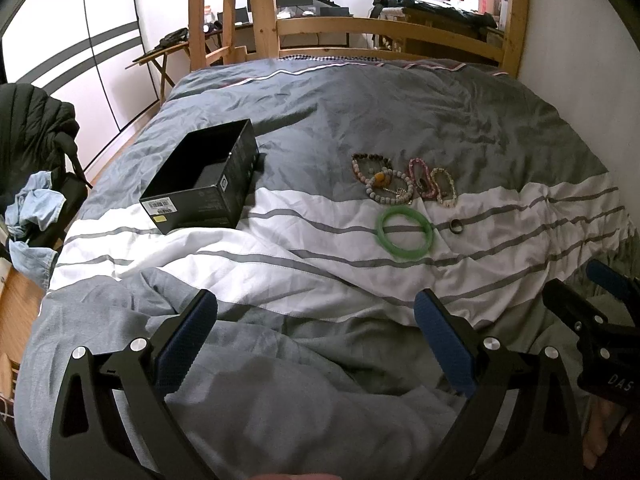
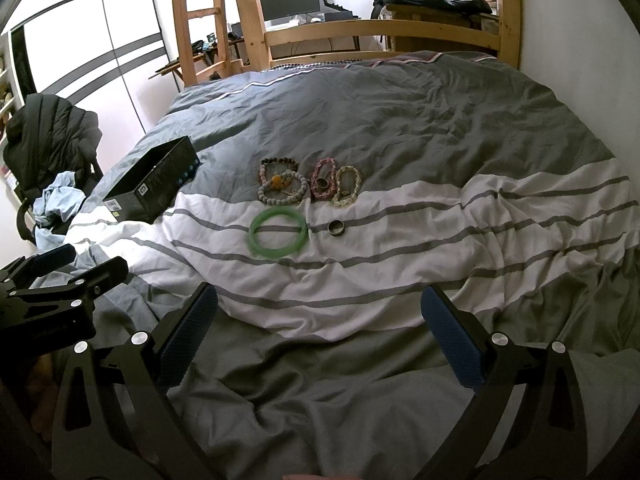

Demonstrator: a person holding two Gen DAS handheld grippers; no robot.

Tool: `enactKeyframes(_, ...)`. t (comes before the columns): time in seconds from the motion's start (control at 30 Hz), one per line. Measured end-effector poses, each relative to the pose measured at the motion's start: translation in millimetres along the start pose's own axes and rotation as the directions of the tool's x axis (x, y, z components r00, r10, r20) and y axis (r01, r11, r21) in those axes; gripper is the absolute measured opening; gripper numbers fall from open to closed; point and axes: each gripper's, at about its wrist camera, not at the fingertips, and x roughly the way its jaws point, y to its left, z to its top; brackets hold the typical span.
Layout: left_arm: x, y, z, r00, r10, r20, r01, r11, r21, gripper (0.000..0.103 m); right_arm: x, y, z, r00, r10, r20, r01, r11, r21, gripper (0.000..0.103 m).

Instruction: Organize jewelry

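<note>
Several beaded bracelets [image 1: 400, 178] lie in a cluster on the bed [image 1: 360, 112]; they also show in the right wrist view [image 2: 308, 182]. A green bangle [image 1: 405, 232] [image 2: 279, 231] and a dark ring [image 1: 456, 226] [image 2: 336, 228] lie on the white stripe just in front of them. An open black box [image 1: 204, 184] [image 2: 154, 184] stands to the left. My left gripper [image 1: 316, 344] is open and empty, well short of the jewelry. My right gripper [image 2: 318, 340] is open and empty too, beside the left one.
A chair with a black jacket [image 2: 48, 136] and blue cloth [image 1: 34, 208] stands left of the bed. A wooden bed frame and ladder [image 2: 200, 24] rise at the far end. A white wall [image 2: 580, 60] borders the right side.
</note>
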Motion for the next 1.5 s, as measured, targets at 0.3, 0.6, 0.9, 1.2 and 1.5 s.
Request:
enactKeyframes(0.3,-0.3,0.2,-0.3,1.000,0.000,-0.002,0.000,1.000,0.001,0.097,0.9,-0.1,0.0,1.000,0.000,-0.002,0.000,1.000,0.000,0.100)
enactKeyframes(0.6,-0.1,0.0,-0.1,1.000,0.002,-0.004,-0.002,1.000,0.002,0.097,2.1,-0.2,-0.5,1.000,0.001,-0.003,-0.001,1.000,0.002,0.100)
enactKeyframes(0.9,-0.5,0.1,-0.5,1.000,0.002,-0.005,-0.002,1.000,0.002,0.097,2.9,-0.6,-0.8,1.000,0.002,-0.006,-0.002,1.000,0.003,0.100)
enactKeyframes(1.2,-0.4,0.0,-0.3,1.000,0.003,-0.006,-0.003,1.000,0.003,0.097,3.7,-0.5,-1.2,1.000,0.001,-0.008,-0.001,1.000,0.003,0.100)
enactKeyframes(1.5,9.7,-11.1,-10.7,1.000,-0.002,-0.009,0.002,1.000,0.013,0.097,4.1,-0.4,-1.4,1.000,0.002,-0.010,-0.002,1.000,0.003,0.100)
